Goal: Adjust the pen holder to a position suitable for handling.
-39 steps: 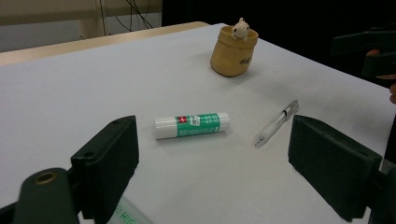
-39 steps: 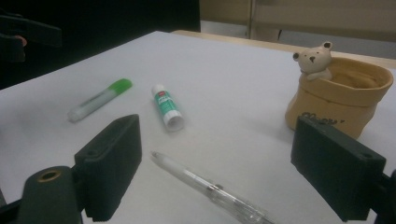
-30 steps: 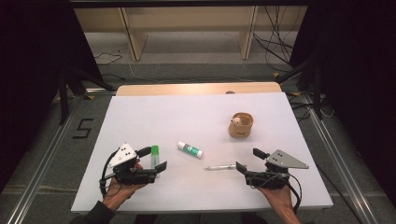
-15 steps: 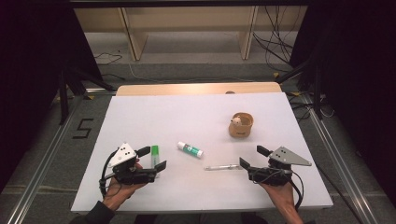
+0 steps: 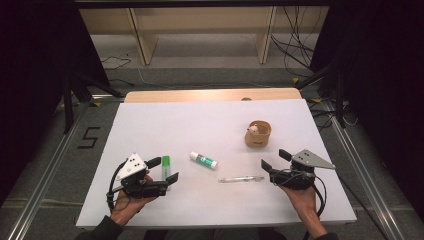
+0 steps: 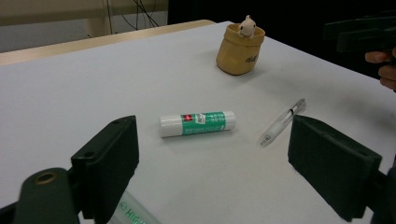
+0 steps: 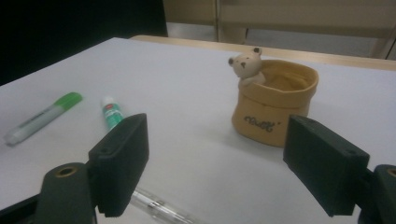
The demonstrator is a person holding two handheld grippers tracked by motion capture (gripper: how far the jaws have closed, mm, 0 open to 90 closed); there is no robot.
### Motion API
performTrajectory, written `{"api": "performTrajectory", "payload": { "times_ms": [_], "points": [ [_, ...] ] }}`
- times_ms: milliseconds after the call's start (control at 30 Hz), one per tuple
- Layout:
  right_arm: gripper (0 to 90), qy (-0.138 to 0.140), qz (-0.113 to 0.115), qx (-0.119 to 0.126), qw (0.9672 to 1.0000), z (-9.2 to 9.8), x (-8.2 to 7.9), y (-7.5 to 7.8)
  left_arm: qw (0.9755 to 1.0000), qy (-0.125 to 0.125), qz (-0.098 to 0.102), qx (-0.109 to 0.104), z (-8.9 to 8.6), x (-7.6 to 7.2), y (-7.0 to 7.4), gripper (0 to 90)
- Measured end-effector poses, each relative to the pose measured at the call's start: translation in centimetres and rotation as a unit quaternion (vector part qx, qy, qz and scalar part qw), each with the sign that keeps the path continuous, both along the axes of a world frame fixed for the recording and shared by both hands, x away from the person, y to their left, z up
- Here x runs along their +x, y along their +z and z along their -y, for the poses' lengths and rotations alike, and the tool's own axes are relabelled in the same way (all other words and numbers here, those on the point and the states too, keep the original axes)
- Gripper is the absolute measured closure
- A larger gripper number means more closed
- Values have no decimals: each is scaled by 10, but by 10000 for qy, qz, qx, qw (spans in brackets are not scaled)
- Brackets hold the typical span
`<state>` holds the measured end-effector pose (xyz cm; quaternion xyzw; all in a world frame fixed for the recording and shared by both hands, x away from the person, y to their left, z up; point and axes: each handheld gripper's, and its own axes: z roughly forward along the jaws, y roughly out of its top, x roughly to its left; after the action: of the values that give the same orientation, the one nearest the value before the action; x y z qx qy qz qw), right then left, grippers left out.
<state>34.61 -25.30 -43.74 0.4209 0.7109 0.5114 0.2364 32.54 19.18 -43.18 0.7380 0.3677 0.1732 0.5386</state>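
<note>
Since the earlier frame the right gripper (image 5: pixel 272 161) has slid toward the table's right edge, its jaws closing slightly yet wide, nothing between them. The clear plastic pen (image 5: pixel 241 178) lies just left of it. The left gripper (image 5: pixel 163 170) stands wide over the green-capped white highlighter (image 5: pixel 166 169), beside the green-and-white glue stick (image 5: pixel 203 160).

- High view: overhead, facing forward and down across the table (image 5: pixel 150 210).
- Gripper views: low, close, both facing the bear pot (image 6: pixel 239 43).
</note>
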Motion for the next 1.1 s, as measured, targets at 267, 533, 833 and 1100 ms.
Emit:
{"api": "performTrajectory", "payload": {
  "times_ms": [267, 533, 833, 1100],
  "points": [
    [291, -402, -124, -58, 9991, 12, 28, -2, 10000, 21, 7, -6, 0, 0, 0, 159],
    [477, -933, -252, -201, 9951, 19, 55, -7, 10000, 11, 24, 2, -1, 0, 1, 159],
    [787, -1324, -630, -243, 9889, 28, 90, -20, 10000, 36, 38, 15, -1, -1, 1, 159],
    [900, -1325, -900, -178, 9869, 26, 116, -32, 10000, 44, 23, 22, -1, 0, 1, 160]
  ]
}}
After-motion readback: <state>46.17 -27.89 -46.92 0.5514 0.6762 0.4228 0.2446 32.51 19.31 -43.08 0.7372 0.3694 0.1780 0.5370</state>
